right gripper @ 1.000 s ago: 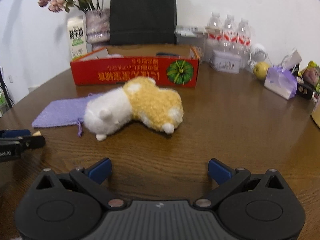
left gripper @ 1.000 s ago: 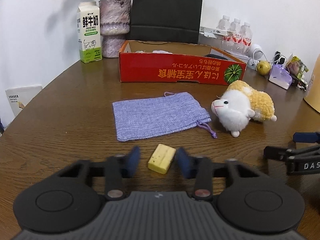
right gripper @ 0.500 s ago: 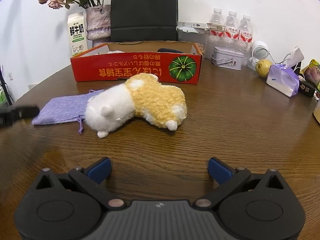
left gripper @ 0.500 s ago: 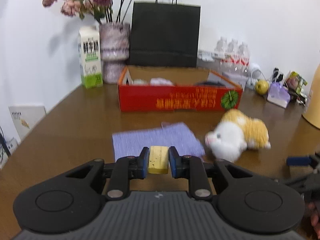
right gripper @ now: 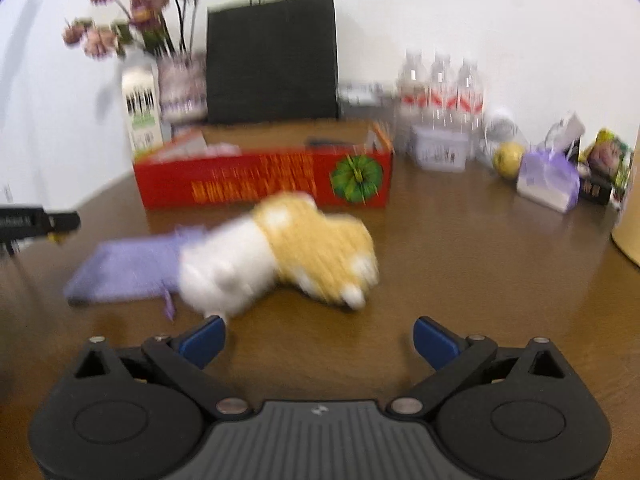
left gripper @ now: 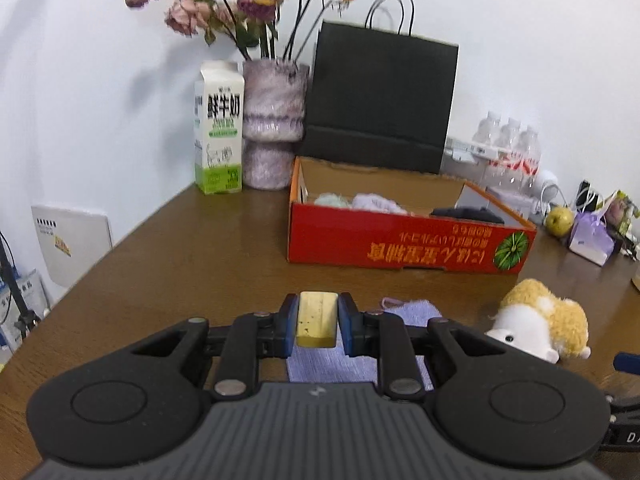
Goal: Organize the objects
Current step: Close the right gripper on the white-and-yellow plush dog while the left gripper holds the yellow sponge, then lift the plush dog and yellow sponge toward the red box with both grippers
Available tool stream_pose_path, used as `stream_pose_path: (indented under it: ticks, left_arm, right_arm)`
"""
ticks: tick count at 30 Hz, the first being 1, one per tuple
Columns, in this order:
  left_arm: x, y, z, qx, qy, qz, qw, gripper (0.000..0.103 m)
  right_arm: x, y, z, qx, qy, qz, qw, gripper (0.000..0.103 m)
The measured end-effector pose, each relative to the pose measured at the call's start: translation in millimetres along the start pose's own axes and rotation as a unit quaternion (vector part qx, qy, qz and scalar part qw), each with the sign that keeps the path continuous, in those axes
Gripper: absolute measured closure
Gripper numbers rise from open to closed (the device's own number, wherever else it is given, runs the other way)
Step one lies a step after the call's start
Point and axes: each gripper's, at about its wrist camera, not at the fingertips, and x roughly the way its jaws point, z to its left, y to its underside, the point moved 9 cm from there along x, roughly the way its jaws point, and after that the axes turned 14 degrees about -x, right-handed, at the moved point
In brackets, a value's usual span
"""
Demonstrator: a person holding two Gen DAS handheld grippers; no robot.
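Note:
My left gripper (left gripper: 318, 322) is shut on a small yellow block (left gripper: 317, 318), held above the table and over the near end of a purple cloth pouch (left gripper: 332, 364). Beyond it stands a red cardboard box (left gripper: 404, 242) with soft items inside. A white and yellow plush toy (left gripper: 540, 326) lies to the right. In the right wrist view my right gripper (right gripper: 318, 342) is open, just short of the plush toy (right gripper: 280, 258), which lies across the pouch (right gripper: 128, 268). The left gripper's tip (right gripper: 40, 222) shows at the left edge.
At the back stand a milk carton (left gripper: 218, 144), a vase of dried flowers (left gripper: 274, 120), a black paper bag (left gripper: 380, 100) and water bottles (right gripper: 440, 84). A yellow-green fruit (right gripper: 508, 158) and small packages (right gripper: 548, 180) sit at the right. The wooden table (left gripper: 180, 260) curves away at the left.
My left gripper closed on the yellow block and lifted it off the table toward the box. The right gripper edged closer to the plush toy and stayed open.

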Motion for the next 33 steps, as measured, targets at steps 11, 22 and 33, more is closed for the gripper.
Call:
stream_pose_path:
  ticks: [11, 22, 33]
  left_arm:
    - [-3.9, 0.6, 9.5, -0.013, -0.003, -0.005, 0.9999, 0.082]
    - [-4.4, 1.2, 12.5, -0.018, 0.000, -0.003, 0.9998, 0.082]
    - [-5.4, 0.9, 15.5, -0.023, -0.001, -0.005, 0.9997, 0.082]
  right_arm:
    - [24.9, -63.7, 37.4, 0.075, 0.054, -0.026, 0.995, 0.002]
    - [74.7, -29.1, 3.5, 0.118, 0.076, 0.073, 0.987, 0.013]
    - [53.8, -16.6, -30.5, 0.112, 0.012, 0.020, 0.993, 0.053]
